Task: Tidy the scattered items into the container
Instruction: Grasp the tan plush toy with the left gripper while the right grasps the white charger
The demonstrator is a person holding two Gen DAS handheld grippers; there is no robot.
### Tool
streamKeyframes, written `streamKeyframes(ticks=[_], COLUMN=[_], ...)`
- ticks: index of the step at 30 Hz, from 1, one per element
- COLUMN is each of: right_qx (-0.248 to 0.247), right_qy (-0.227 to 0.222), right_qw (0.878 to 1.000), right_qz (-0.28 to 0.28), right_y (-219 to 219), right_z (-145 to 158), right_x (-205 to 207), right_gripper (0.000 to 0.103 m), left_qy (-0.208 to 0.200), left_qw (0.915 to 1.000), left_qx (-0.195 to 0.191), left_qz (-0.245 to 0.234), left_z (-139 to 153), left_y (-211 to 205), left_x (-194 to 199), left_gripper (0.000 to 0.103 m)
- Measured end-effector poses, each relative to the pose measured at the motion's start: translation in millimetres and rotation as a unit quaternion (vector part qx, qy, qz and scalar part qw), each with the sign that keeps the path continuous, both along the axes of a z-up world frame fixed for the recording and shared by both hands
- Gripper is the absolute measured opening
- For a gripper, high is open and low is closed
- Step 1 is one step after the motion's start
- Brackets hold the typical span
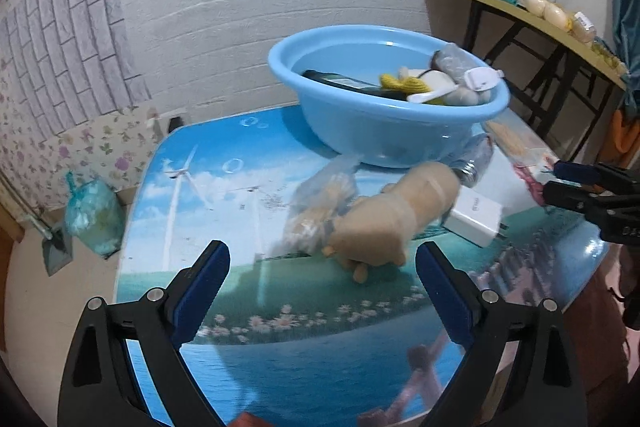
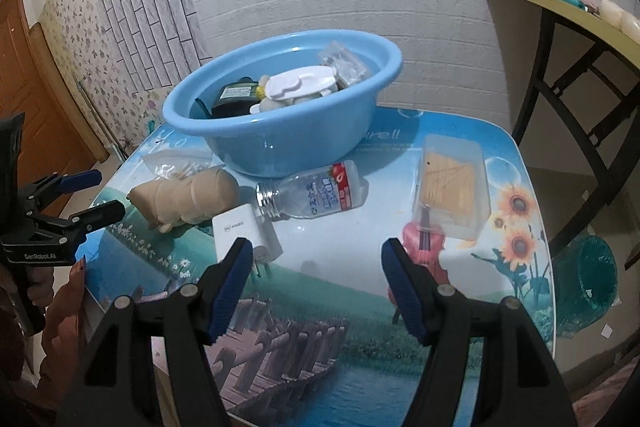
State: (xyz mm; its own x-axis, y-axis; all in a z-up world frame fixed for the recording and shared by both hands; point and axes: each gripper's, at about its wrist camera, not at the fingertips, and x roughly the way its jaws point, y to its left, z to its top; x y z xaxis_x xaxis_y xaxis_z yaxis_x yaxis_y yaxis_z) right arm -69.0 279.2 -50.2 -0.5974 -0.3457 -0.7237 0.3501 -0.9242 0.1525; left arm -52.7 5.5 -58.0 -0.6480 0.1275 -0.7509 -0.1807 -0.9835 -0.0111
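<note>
Basin [image 2: 280, 131] on table [image 2: 460, 327], bottle [image 2: 316, 193] before it, charger [image 2: 244, 233] nearer

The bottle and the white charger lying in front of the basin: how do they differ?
The bottle is clear plastic, so the table shows through it; the charger is solid white. The bottle is a round cylinder with a red-and-white label; the charger is a boxy block with metal prongs. The bottle lies nearer the basin; the charger lies nearer the right gripper. Both lie on the table, outside the basin, untouched.
</note>
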Motion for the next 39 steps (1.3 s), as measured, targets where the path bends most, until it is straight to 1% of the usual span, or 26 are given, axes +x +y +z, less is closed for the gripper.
streamKeyframes(ticks=[5, 7, 9, 10, 11, 13, 14, 19, 22, 24, 26, 28, 31, 34, 35, 39], right_qx=[-0.004, -0.003, -0.003, -0.003, -0.003, -0.003, -0.004, -0.002, -0.001, -0.003, -0.003, -0.003, 0.0, -0.002, -0.002, -0.001], right_qy=[-0.002, -0.003, -0.005, -0.006, -0.008, -0.013, -0.014, -0.021, -0.02, -0.023, -0.025, -0.027, -0.031, -0.035, -0.036, -0.035], right_qw=[1.0, 1.0, 1.0, 1.0, 1.0, 1.0, 1.0, 0.999, 0.999, 0.999, 0.999, 0.998, 0.998, 0.997, 0.997, 0.997], right_qz=[-0.001, 0.0, 0.001, 0.001, 0.001, 0.004, 0.006, 0.026, 0.034, 0.042, 0.047, 0.052, 0.057, 0.063, 0.065, 0.072], right_y=[0.7, 0.1, -1.8, -2.4, -3.4, -6.4, -7.2, -21.0, -28.2, -33.6, -38.1, -42.7, -47.9, -50.6, -51.5, -56.9], right_z=[-1.2, -1.9, -2.5, -3.3, -4.6, -7.8, -8.8, -15.3, -16.7, -18.0, -19.1, -20.7, -23.4, -25.5, -26.5, -29.7], right_x=[0.9, 0.5, -0.2, -0.7, -1.5, -3.1, -3.5, -6.6, -8.1, -10.7, -13.0, -15.5, -17.8, -19.3, -19.9, -21.1], right_gripper=[0.067, 0.067, 0.067, 0.067, 0.067, 0.067, 0.067, 0.067, 0.067, 0.067, 0.067, 0.067, 0.067, 0.067, 0.067, 0.066], left_qy=[0.004, 0.01, 0.011, 0.007, 0.002, -0.006, -0.008, -0.009, -0.012, -0.014, -0.017, -0.02, -0.017, -0.016, -0.016, -0.017], left_qw=[0.9999, 0.9998, 0.9998, 0.9997, 0.9997, 0.9995, 0.9995, 0.999, 0.9983, 0.9979, 0.9978, 0.9979, 0.9977, 0.9973, 0.9972, 0.9975], left_qx=[-0.012, -0.01, -0.012, -0.015, -0.015, -0.015, -0.014, -0.008, -0.012, -0.013, -0.011, -0.011, -0.012, -0.005, 0.001, 0.01], left_qz=[-0.006, -0.012, -0.015, -0.016, -0.019, -0.026, -0.029, -0.043, -0.056, -0.061, -0.062, -0.061, -0.064, -0.071, -0.073, -0.067], left_z=[-4.3, -6.6, -10.5, -13.8, -16.2, -20.2, -21.7, -23.8, -25.8, -27.0, -29.0, -30.9, -31.7, -30.9, -29.9, -28.0], left_y=[8.1, 9.4, 11.1, 12.2, 12.9, 14.3, 15.0, 18.2, 22.6, 25.1, 26.6, 27.9, 31.2, 31.6, 30.5, 25.9], left_x=[-0.2, -0.4, -2.4, -4.2, -5.6, -8.1, -9.4, -15.4, -20.2, -24.6, -28.8, -32.1, -33.1, -32.5, -32.0, -30.6], left_gripper=[0.094, 0.094, 0.092, 0.087, 0.08, 0.073, 0.07, 0.07, 0.07, 0.072, 0.078, 0.08, 0.08, 0.062, 0.059, 0.057])
